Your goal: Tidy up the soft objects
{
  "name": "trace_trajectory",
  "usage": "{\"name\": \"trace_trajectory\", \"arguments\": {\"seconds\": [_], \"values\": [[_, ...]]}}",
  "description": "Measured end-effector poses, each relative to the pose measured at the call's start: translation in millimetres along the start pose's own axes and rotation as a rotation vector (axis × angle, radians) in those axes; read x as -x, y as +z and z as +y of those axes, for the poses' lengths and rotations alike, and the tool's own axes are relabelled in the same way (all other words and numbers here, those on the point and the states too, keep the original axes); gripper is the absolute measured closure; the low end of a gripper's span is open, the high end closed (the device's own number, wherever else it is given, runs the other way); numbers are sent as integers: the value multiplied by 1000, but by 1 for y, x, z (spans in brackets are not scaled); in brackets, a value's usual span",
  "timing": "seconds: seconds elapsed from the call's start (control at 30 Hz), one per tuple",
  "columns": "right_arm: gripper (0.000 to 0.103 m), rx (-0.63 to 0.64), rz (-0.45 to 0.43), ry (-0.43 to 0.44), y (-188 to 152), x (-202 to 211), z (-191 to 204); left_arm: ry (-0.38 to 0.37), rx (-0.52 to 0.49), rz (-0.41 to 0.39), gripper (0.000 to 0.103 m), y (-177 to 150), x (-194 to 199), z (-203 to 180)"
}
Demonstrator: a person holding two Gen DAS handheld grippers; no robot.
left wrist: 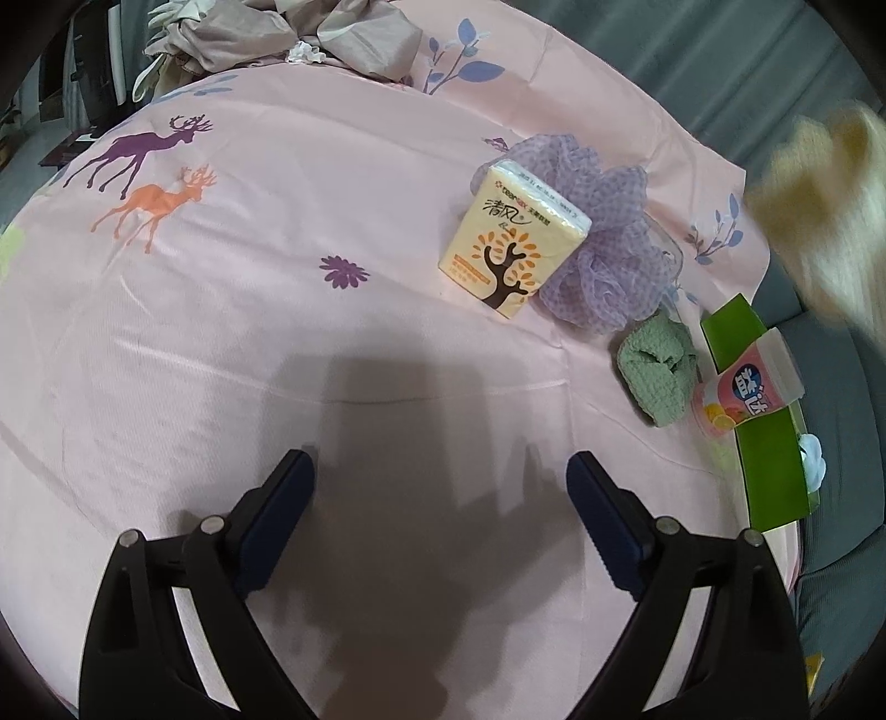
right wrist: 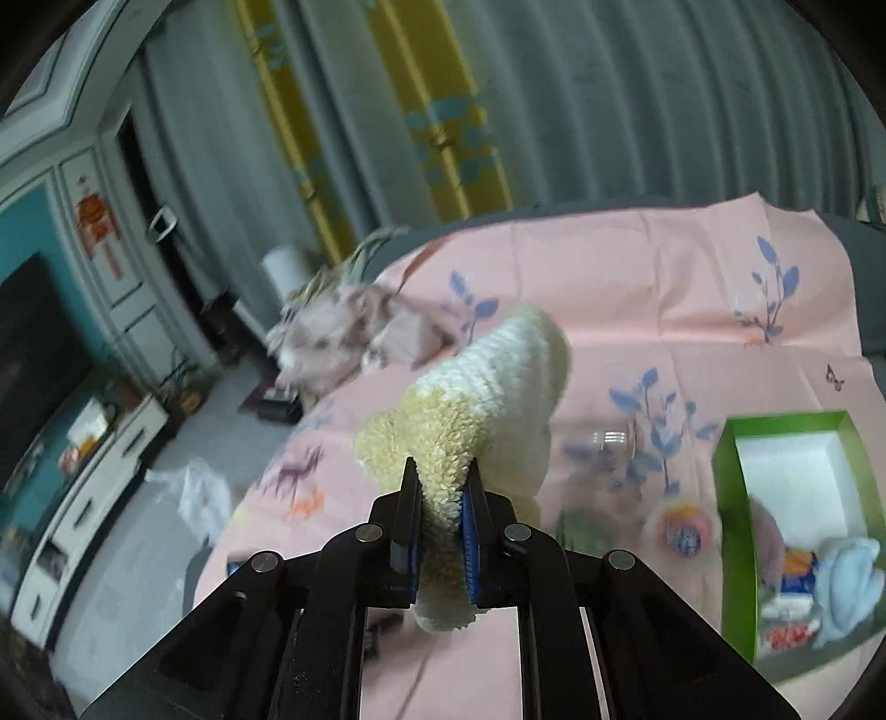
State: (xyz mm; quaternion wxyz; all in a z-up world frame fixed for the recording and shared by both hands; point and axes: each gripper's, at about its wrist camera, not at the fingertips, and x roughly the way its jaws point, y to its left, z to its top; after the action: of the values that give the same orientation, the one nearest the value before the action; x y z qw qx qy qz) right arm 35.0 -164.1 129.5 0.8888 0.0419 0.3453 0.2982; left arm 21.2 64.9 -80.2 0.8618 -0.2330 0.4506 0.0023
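My right gripper (right wrist: 441, 476) is shut on a fluffy cream-and-yellow cloth (right wrist: 476, 399), held up above the pink bedsheet (right wrist: 637, 266). The same cloth shows as a blurred pale shape (left wrist: 825, 210) at the right edge of the left wrist view. My left gripper (left wrist: 440, 471) stands open over bare sheet with nothing between its fingers. Ahead of it lie a yellow tissue pack (left wrist: 512, 243), a purple mesh bath pouf (left wrist: 603, 243) and a folded green cloth (left wrist: 656, 371). A green box (right wrist: 736, 515) at the right holds a light blue cloth (right wrist: 847, 587).
A pink cup with a printed label (left wrist: 745, 393) leans on the green box's rim (left wrist: 775, 459). Crumpled beige clothing (left wrist: 288, 39) lies at the far end of the bed. Grey curtains (right wrist: 609, 99), a cabinet and floor (right wrist: 138, 554) lie beyond the bed's left side.
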Motion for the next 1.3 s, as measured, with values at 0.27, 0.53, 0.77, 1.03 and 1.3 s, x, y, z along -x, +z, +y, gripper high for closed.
{"name": "trace_trajectory", "arguments": {"seconds": [0.27,0.53,0.77,1.03,1.3], "values": [[90,-89,319,21,-77,-86,-25,-17,37,-4,11,-1,4,4],[90,-282,421,9,-114,-153,-66,-18,19,1,11,-2,4,1],[25,-212,309,83,-101,-116,-56,-194,46,33,11,-6,13,-1],[25,-311,213,10,-91,-94,-88,-334,-11,105,12,-27,18,-43],[25,-390,386,15,-115,-138,-94,-254,-86,176,14,-34,-19,-81]]}}
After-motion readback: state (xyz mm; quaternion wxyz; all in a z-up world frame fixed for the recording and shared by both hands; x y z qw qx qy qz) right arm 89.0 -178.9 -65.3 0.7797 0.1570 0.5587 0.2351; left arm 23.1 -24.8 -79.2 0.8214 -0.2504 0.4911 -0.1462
